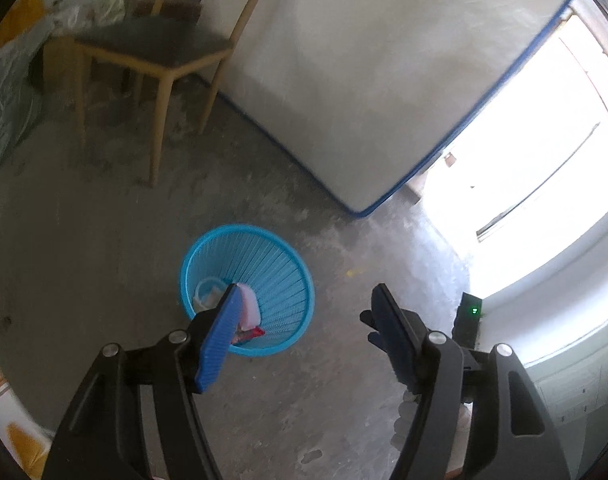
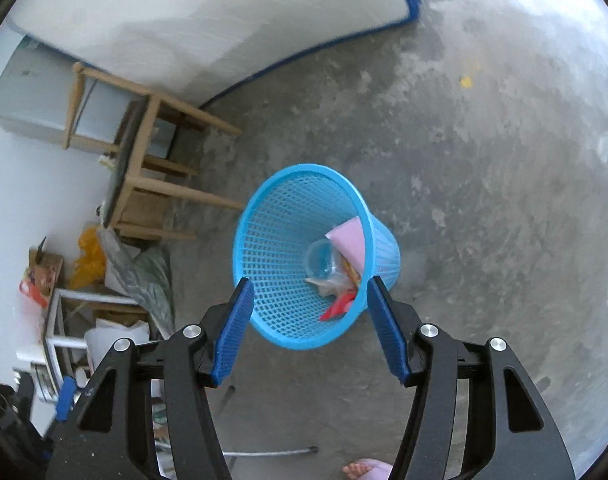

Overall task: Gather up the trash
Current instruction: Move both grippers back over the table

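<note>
A blue mesh trash basket (image 1: 279, 272) stands on the concrete floor. It holds a pink paper (image 1: 248, 304), a red wrapper (image 1: 255, 333) and a clear plastic cup (image 1: 207, 292). My left gripper (image 1: 307, 292) hovers open above the basket's right rim, with nothing between its blue pads. In the right wrist view the same basket (image 2: 271, 240) lies straight ahead, showing the pink paper (image 2: 350, 236), the clear cup (image 2: 320, 258) and the red wrapper (image 2: 338, 306). My right gripper (image 2: 311, 283) is open over the basket's near rim and holds nothing.
A white mattress with blue edging (image 1: 364, 80) leans behind the basket. A wooden chair (image 1: 155, 48) stands at the left, with bags and boxes (image 2: 103, 272) piled near it. A bright doorway (image 1: 544, 160) is at the right. A person's foot (image 2: 364, 470) shows below.
</note>
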`<act>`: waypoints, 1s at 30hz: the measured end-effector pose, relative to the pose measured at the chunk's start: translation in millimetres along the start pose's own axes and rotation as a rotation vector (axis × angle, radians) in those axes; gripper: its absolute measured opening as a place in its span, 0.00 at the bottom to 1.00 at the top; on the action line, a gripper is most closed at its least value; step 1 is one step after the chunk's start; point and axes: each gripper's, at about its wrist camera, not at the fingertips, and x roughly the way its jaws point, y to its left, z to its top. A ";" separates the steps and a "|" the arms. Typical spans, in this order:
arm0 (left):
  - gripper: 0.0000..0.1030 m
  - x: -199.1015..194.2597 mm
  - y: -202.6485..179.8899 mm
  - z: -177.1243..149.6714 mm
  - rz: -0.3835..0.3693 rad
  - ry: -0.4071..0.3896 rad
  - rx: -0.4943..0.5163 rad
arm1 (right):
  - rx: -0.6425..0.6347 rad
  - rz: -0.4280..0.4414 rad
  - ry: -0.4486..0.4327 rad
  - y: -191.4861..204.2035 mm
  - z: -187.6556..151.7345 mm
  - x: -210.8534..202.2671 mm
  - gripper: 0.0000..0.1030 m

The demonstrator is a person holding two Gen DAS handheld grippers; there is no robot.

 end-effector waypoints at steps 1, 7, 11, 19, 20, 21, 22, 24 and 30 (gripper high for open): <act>0.63 -11.3 -4.0 -1.6 -0.004 -0.017 0.010 | -0.032 0.007 -0.007 7.3 -3.7 -8.9 0.55; 0.65 -101.5 -25.8 -25.4 -0.009 -0.134 0.075 | -0.244 0.051 -0.008 60.4 -31.5 -50.0 0.58; 0.68 -167.1 -22.7 -47.2 0.033 -0.236 0.101 | -0.393 0.094 0.032 102.3 -54.6 -66.9 0.60; 0.72 -286.1 15.1 -103.1 0.174 -0.394 0.082 | -0.630 0.204 0.153 188.5 -115.3 -76.5 0.63; 0.72 -302.3 22.9 -113.6 0.203 -0.421 0.072 | -0.652 0.212 0.163 196.6 -122.8 -76.3 0.63; 0.73 -314.8 28.0 -121.9 0.229 -0.443 0.064 | -0.678 0.223 0.177 204.9 -131.8 -75.8 0.63; 0.73 -328.2 36.2 -132.8 0.264 -0.468 0.051 | -0.702 0.238 0.196 214.7 -140.6 -74.5 0.64; 0.73 -351.9 52.4 -153.8 0.328 -0.508 0.015 | -0.739 0.282 0.247 234.2 -159.2 -71.9 0.64; 0.73 -405.3 101.0 -217.7 0.473 -0.605 -0.129 | -0.841 0.377 0.380 299.5 -218.2 -62.2 0.64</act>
